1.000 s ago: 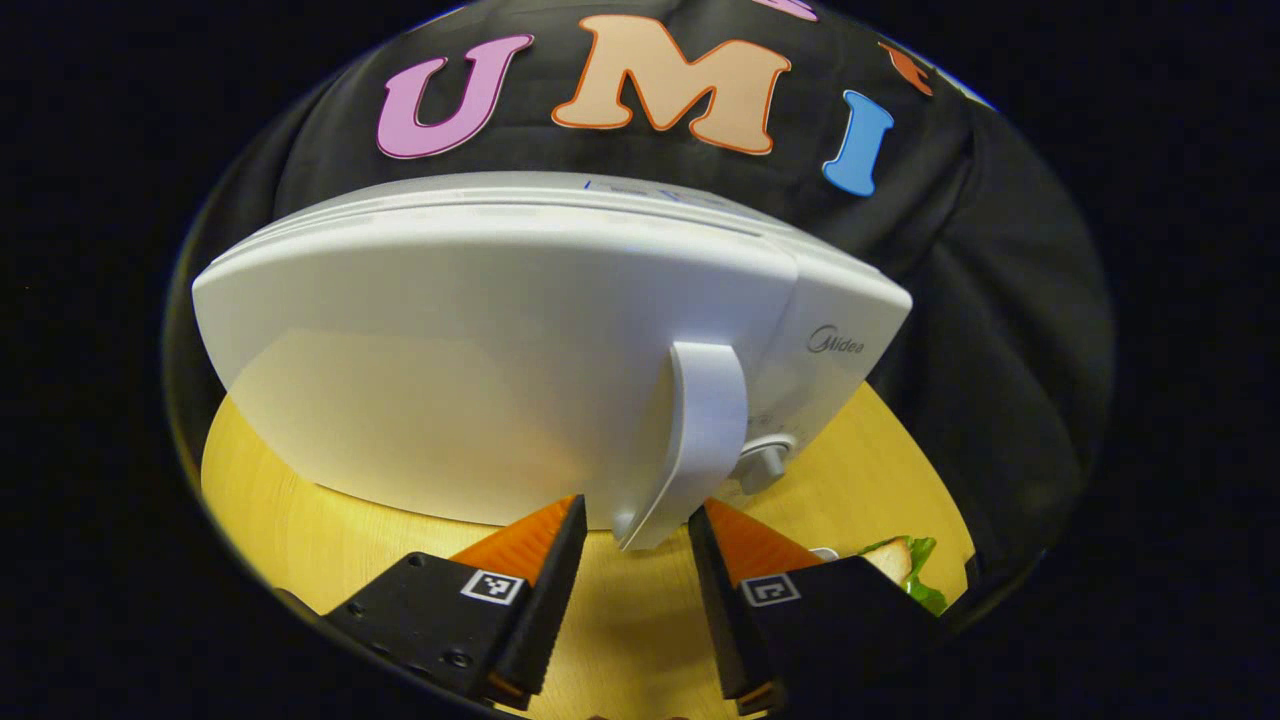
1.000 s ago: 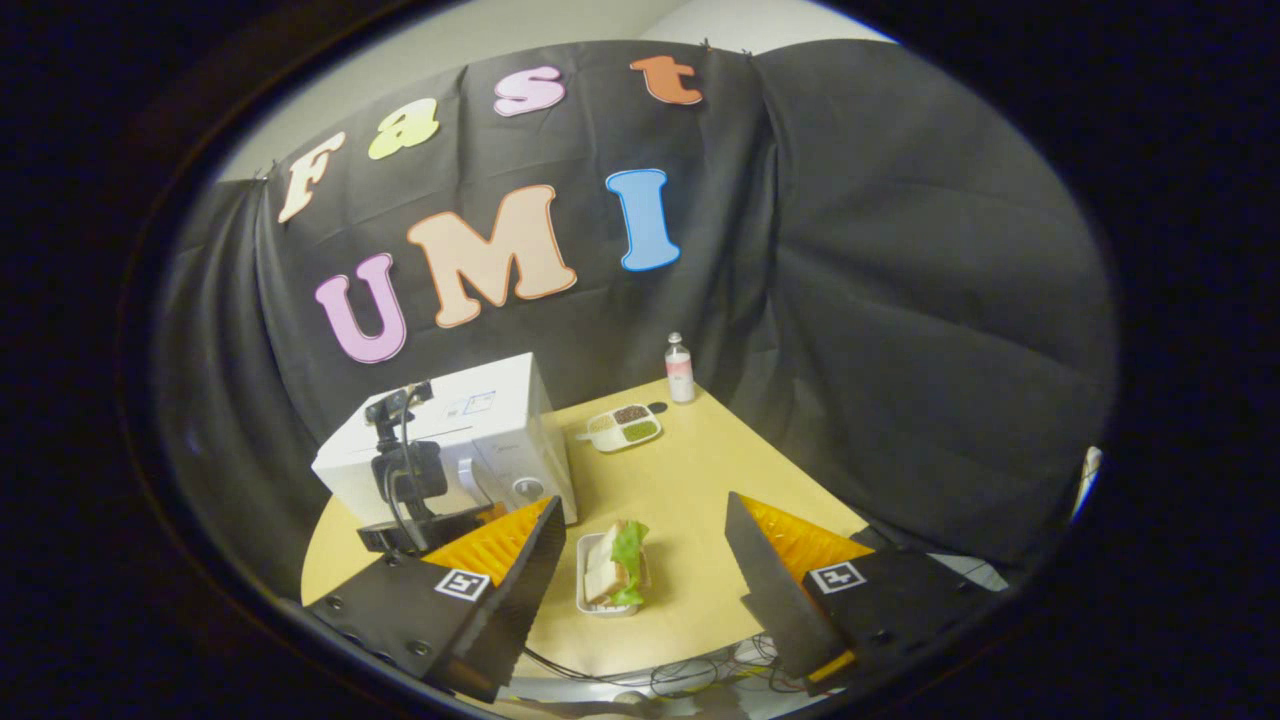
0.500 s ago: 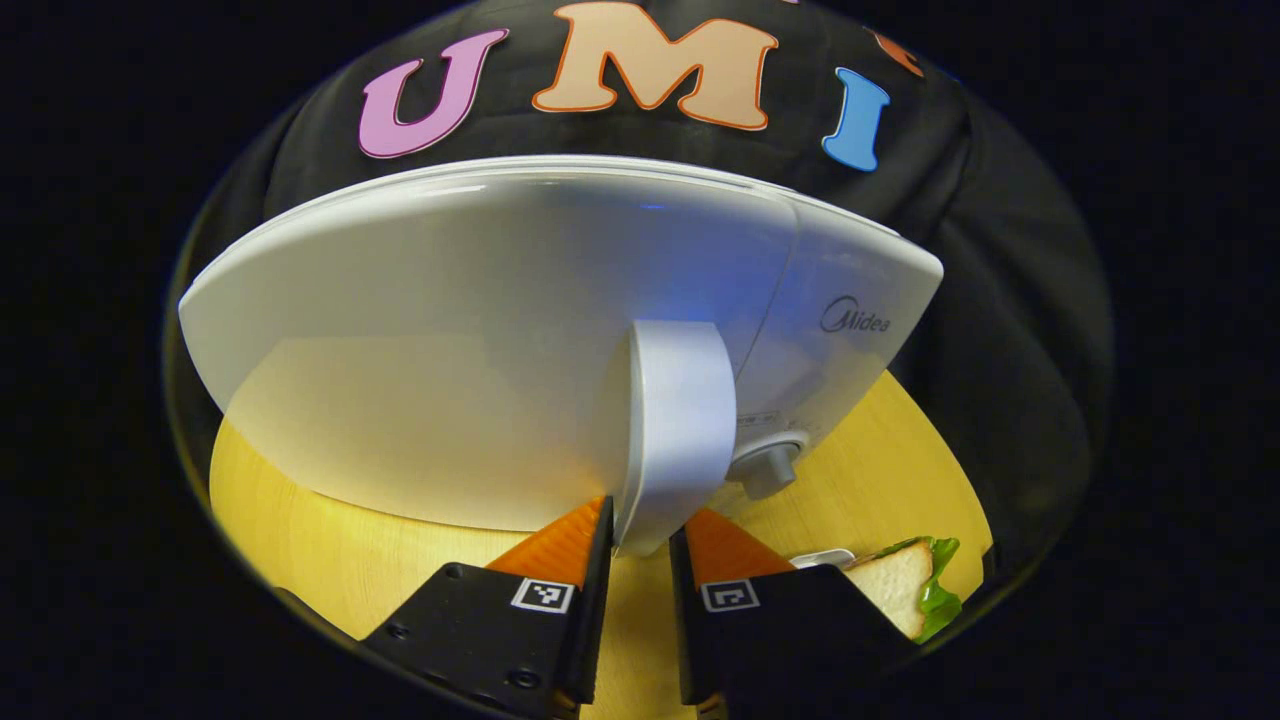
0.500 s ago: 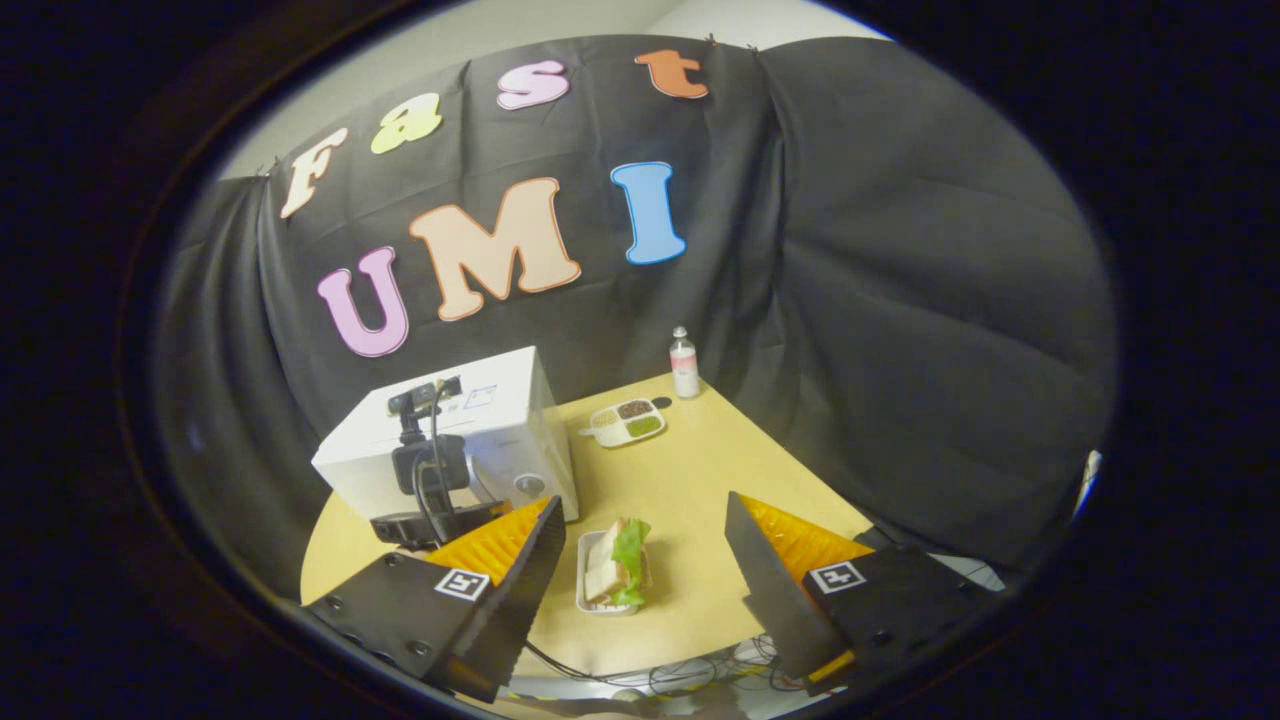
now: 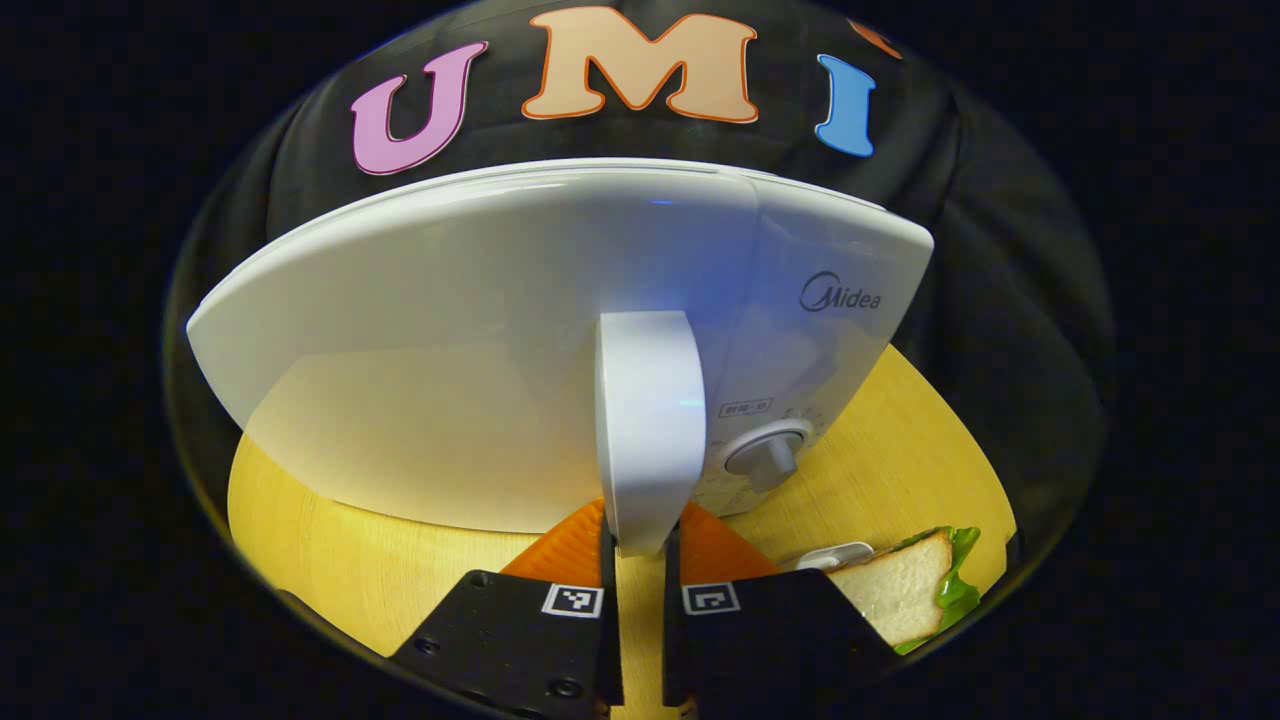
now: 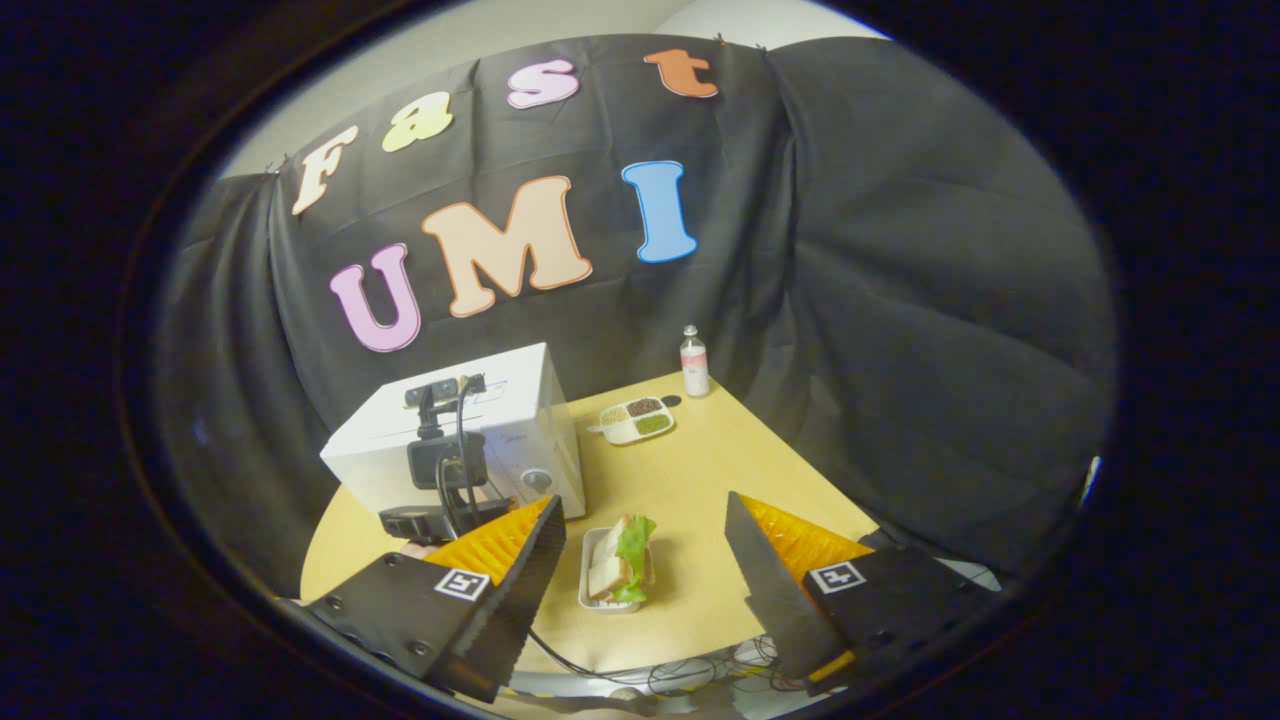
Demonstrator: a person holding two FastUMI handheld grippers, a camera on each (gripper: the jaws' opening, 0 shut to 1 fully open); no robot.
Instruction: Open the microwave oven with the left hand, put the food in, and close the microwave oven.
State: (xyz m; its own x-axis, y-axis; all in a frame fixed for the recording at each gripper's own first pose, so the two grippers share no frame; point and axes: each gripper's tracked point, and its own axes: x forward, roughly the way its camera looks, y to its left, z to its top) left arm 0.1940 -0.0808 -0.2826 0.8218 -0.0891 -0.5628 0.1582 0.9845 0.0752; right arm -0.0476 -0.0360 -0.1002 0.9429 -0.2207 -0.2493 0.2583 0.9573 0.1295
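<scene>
Microwave oven (image 5: pixel 480 340) shut, handle (image 5: pixel 648 430) gripped, sandwich (image 5: pixel 905 590) beside

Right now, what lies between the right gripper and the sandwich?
Nothing: in the right gripper view, the right gripper hangs open above the sandwich, with only bare table around.

I see the left gripper (image 5: pixel 640 560) as black blocks, each carrying a white square marker, with screws on one. The right gripper (image 6: pixel 645 590) matches: black housings, markers, screws, ridged inner faces. Black cables loop off the left unit's camera.
</scene>
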